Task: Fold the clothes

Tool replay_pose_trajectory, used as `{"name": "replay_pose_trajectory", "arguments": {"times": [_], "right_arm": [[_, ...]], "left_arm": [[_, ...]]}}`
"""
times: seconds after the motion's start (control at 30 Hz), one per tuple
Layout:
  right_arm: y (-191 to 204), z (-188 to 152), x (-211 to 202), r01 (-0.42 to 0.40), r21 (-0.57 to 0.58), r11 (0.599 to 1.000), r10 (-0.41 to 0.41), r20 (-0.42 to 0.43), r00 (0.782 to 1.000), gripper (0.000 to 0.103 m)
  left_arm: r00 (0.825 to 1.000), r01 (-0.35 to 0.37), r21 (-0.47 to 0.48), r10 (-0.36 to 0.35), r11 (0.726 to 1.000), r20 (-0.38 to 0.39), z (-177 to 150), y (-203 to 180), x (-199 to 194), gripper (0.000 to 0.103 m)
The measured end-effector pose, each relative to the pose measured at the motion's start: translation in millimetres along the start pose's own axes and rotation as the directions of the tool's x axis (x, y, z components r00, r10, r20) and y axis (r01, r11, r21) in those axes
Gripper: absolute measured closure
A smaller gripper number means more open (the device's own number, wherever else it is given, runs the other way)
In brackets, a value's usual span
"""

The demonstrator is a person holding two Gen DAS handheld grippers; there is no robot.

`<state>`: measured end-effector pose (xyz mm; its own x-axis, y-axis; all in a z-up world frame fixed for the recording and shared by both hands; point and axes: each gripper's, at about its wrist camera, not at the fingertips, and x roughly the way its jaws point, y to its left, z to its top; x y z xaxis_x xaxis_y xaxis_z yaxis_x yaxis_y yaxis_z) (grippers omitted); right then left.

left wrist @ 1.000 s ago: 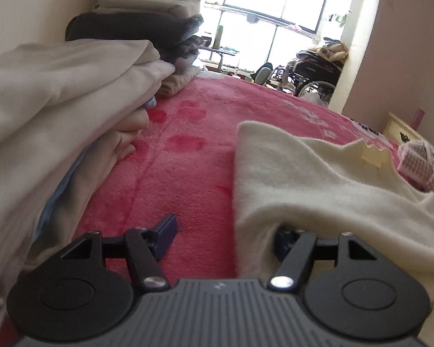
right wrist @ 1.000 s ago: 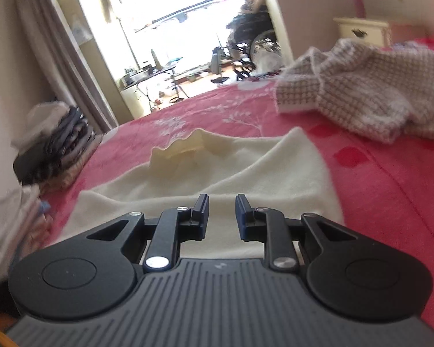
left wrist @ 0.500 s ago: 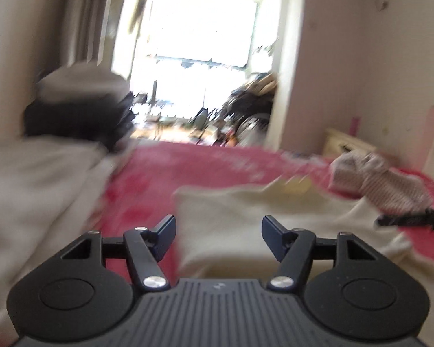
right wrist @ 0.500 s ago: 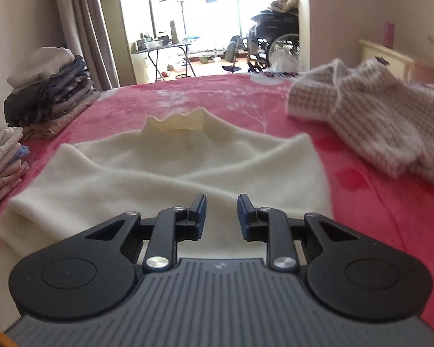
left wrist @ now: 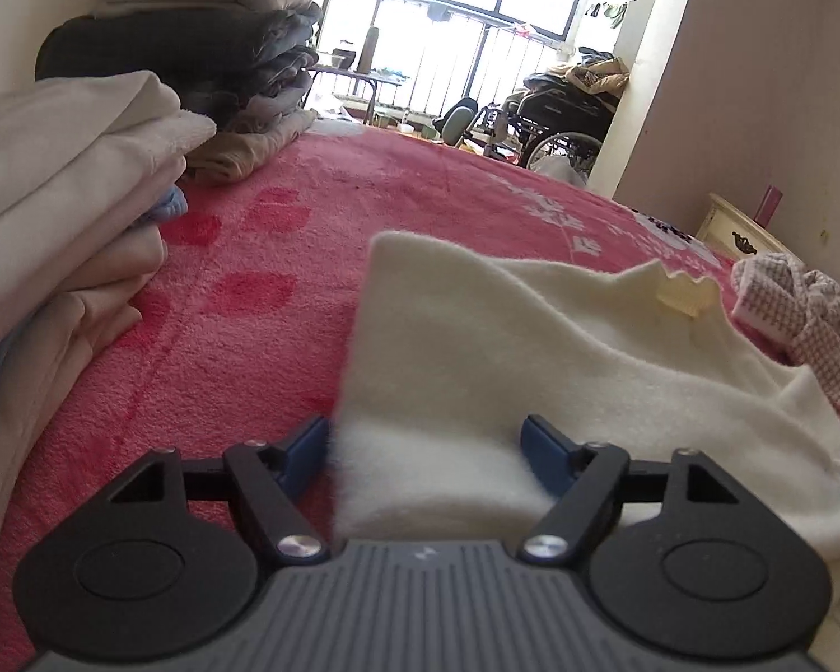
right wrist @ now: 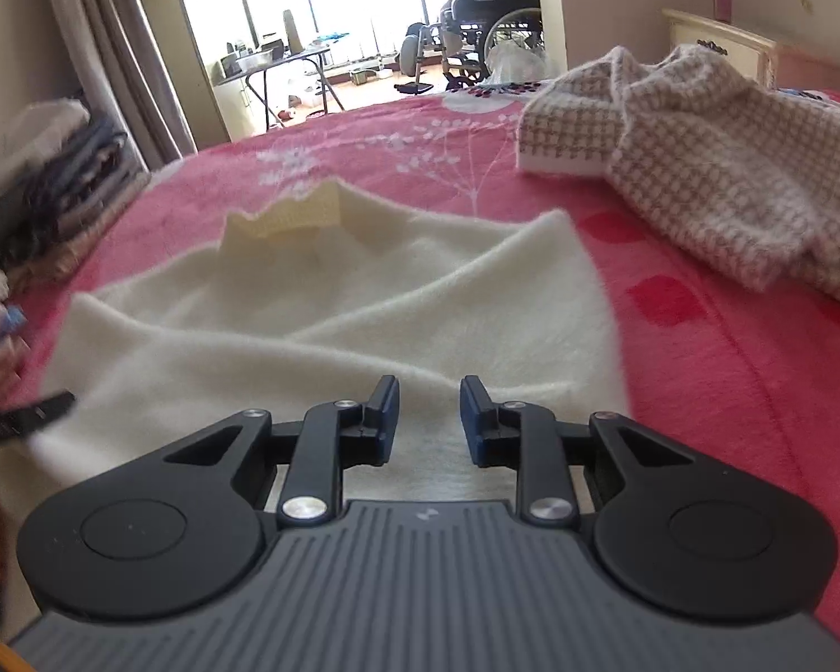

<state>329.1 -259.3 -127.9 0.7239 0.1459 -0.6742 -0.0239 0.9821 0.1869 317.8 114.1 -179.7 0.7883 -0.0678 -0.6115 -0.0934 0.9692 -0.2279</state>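
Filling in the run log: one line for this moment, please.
task: fold clothes | item: cream sweater, sleeves folded in | left gripper: open, at its left edge | right gripper: open, above hem | checked sweater: unfolded

My cream sweater (right wrist: pixel 330 302) lies flat on the red bed (right wrist: pixel 700 347). It is soft and fuzzy. Its wavy yellow collar (right wrist: pixel 285 218) stands up at the far end. Its sides are folded in and cross over the middle, so it makes a long shape.

My brown and white checked sweater (right wrist: pixel 700 168) lies in a crumpled heap to the right, close to the cream one but not touching it. It is not folded.

On the left I see two piles of folded clothes (left wrist: pixel 73 213).
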Motion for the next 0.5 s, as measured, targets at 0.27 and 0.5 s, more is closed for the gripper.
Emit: {"name": "replay_pose_trajectory", "arguments": {"times": [0.27,0.5], "right_arm": [[3.7,30.1,44.8,0.048,-0.125,0.991,-0.092,-0.38,0.92,0.08],[26.2,45.3,69.2,0.071,-0.242,0.968,-0.193,-0.529,0.826,0.079]], "left_arm": [[1.0,0.007,-0.007,-0.006,1.0,0.029,-4.7,-0.3,-3.5,0.025],[0.999,0.012,-0.013,-0.012,1.0,0.043,-7.5,-0.3,-5.4,0.025]]}}
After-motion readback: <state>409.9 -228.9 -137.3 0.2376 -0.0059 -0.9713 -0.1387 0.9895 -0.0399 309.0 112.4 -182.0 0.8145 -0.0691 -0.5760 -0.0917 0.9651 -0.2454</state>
